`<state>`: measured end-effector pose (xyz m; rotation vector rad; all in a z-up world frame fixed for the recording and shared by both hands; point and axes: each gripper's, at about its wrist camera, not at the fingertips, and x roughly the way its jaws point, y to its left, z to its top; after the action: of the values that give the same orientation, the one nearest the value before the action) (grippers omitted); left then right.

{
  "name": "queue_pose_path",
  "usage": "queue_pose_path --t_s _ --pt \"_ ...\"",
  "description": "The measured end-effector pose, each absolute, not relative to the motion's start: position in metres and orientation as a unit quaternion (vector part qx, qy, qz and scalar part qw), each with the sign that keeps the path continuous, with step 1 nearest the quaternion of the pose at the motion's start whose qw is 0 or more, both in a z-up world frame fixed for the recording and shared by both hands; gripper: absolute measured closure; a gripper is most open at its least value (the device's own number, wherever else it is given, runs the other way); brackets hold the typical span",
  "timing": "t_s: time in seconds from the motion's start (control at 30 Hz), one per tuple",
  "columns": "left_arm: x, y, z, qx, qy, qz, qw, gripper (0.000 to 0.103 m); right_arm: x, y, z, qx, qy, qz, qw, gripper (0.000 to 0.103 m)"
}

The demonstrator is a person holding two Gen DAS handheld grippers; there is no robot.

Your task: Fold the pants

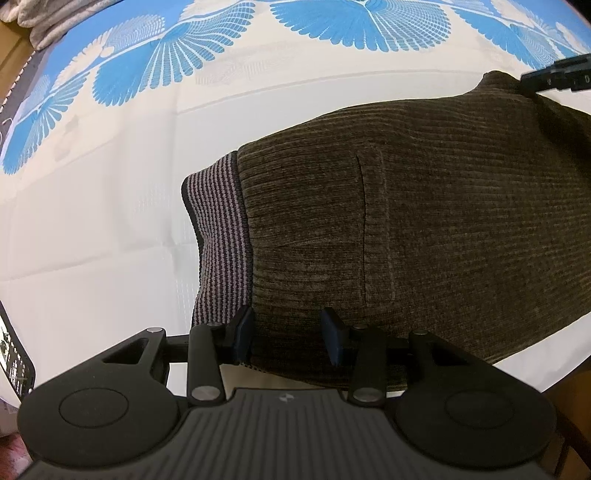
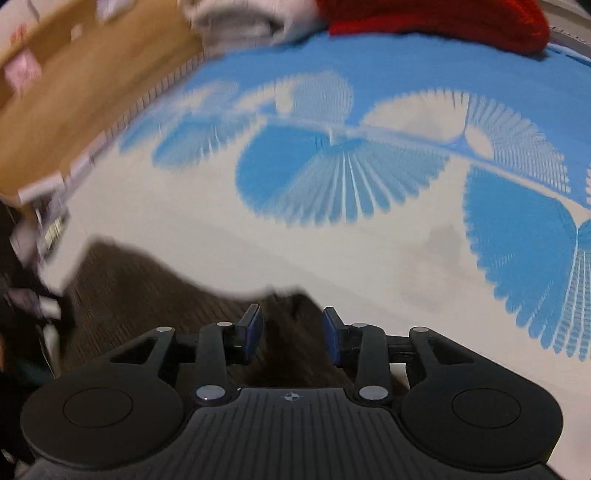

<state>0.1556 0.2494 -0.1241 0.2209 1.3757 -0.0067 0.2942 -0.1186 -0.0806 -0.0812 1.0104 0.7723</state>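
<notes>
Dark olive-brown corduroy pants (image 1: 424, 221) lie on a white and blue patterned cloth (image 1: 110, 221), with a grey striped waistband (image 1: 218, 229) toward the left. My left gripper (image 1: 291, 338) has its blue pads apart on either side of the pants' near edge, just right of the waistband. My right gripper (image 2: 293, 338) also has its pads apart with a fold of the pants (image 2: 295, 347) between them; this view is motion-blurred. The right gripper shows in the left wrist view (image 1: 554, 75) at the far upper corner of the pants.
A folded white garment (image 2: 240, 18) and a red knit item (image 2: 443, 18) lie at the far edge of the cloth. A wooden floor (image 2: 74, 92) lies beyond the cloth's left edge. A device with a lit screen (image 1: 14, 354) sits at the left.
</notes>
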Motion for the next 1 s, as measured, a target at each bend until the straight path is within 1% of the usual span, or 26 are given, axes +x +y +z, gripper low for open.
queue_pose_path --t_s 0.17,0.23,0.3,0.33,0.37,0.4,0.5,0.57,0.6,0.67,0.7,0.77,0.83,0.9,0.97,1.0 --pt "0.155 0.252 -0.124 0.098 0.633 -0.006 0.768 0.058 0.300 -0.134 -0.083 -0.024 0.496 0.358 0.791 0.065" --pt "0.156 0.251 -0.124 0.101 0.634 -0.005 0.767 0.058 0.295 -0.135 -0.087 -0.046 0.499 0.362 0.786 0.065" --pt "0.157 0.249 -0.125 0.104 0.635 -0.003 0.766 0.058 0.287 -0.128 -0.098 -0.092 0.502 0.361 0.781 0.067" --pt "0.157 0.248 -0.125 0.106 0.635 -0.002 0.765 0.058 0.284 -0.126 -0.100 -0.112 0.495 0.361 0.783 0.075" --pt "0.157 0.247 -0.125 0.107 0.635 -0.001 0.765 0.058 0.282 -0.126 -0.099 -0.119 0.486 0.358 0.788 0.100" --pt "0.156 0.246 -0.125 0.108 0.635 -0.001 0.765 0.058 0.285 -0.126 -0.096 -0.114 0.480 0.351 0.796 0.101" --pt "0.156 0.246 -0.124 0.105 0.635 0.000 0.766 0.058 0.300 -0.144 -0.082 -0.052 0.462 0.310 0.829 0.103" --pt "0.155 0.247 -0.123 0.103 0.634 0.000 0.767 0.058 0.306 -0.153 -0.078 -0.063 0.444 0.242 0.861 0.103" --pt "0.155 0.247 -0.121 0.100 0.633 0.000 0.768 0.058 0.308 -0.160 -0.076 -0.048 0.441 0.232 0.866 0.103" --pt "0.155 0.249 -0.118 0.093 0.630 0.001 0.771 0.057 0.307 -0.170 -0.069 -0.004 0.440 0.262 0.859 0.102" --pt "0.155 0.250 -0.115 0.086 0.626 0.002 0.775 0.058 0.304 -0.171 -0.065 0.008 0.438 0.287 0.852 0.100" --pt "0.156 0.253 -0.106 0.075 0.613 0.006 0.786 0.057 0.295 -0.168 -0.057 0.022 0.437 0.350 0.828 0.099" --pt "0.158 0.255 -0.096 0.057 0.597 0.011 0.800 0.058 0.284 -0.162 -0.054 0.012 0.438 0.399 0.805 0.099" --pt "0.159 0.254 -0.087 0.038 0.581 0.006 0.813 0.058 0.276 -0.154 -0.060 -0.008 0.459 0.421 0.782 0.099" --pt "0.160 0.248 -0.080 0.034 0.565 -0.005 0.825 0.057 0.273 -0.149 -0.077 -0.078 0.484 0.372 0.788 0.099" --pt "0.162 0.243 -0.079 0.036 0.559 -0.011 0.828 0.058 0.275 -0.150 -0.088 -0.106 0.499 0.334 0.793 0.103"
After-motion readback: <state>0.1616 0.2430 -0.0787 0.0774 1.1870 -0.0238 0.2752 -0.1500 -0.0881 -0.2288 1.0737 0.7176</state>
